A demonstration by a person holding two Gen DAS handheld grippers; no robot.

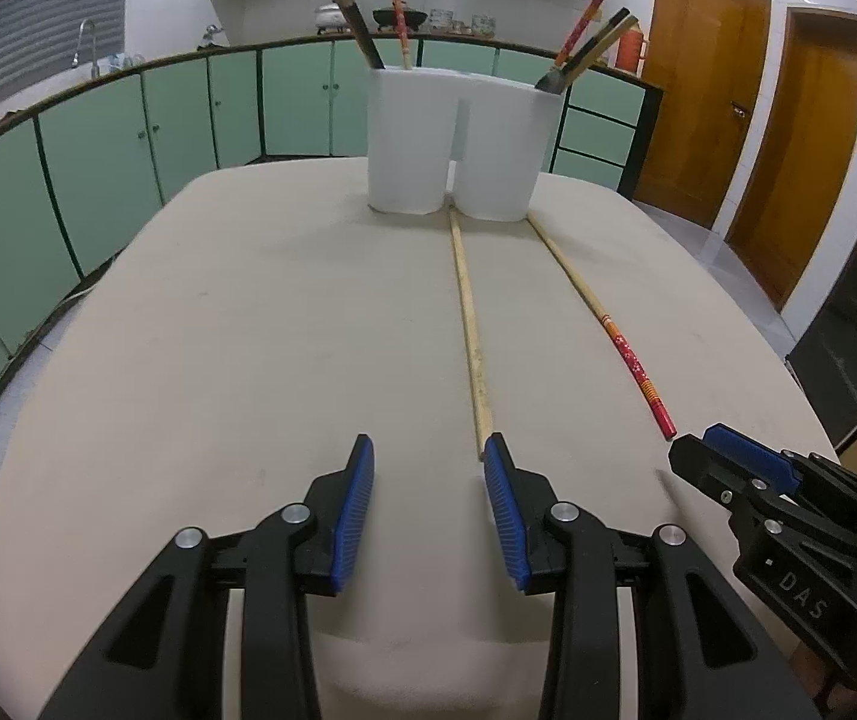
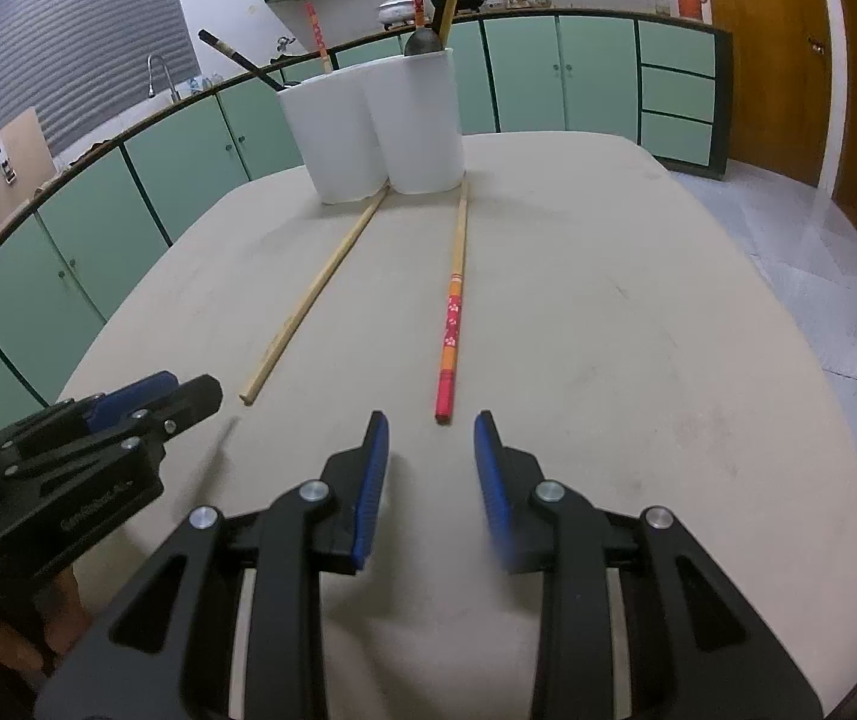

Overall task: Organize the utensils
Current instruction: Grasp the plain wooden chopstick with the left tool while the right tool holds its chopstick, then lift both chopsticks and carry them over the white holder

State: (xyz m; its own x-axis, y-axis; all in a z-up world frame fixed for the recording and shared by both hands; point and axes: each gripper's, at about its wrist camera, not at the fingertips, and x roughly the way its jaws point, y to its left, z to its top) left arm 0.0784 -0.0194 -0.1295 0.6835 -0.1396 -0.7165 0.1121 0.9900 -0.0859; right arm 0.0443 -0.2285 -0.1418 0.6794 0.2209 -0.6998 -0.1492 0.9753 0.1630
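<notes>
A plain wooden chopstick and a red patterned chopstick lie on the beige table, running from a white two-cup holder toward me. The holder has several chopsticks and a spoon standing in it. My left gripper is open, and the plain chopstick's near end lies just beside its right fingertip. My right gripper is open, with the red chopstick's near end just ahead of the gap between its tips. Neither gripper holds anything.
The beige table has rounded edges. Green kitchen cabinets with a sink and cookware run behind it. Wooden doors stand at the right, over a tiled floor.
</notes>
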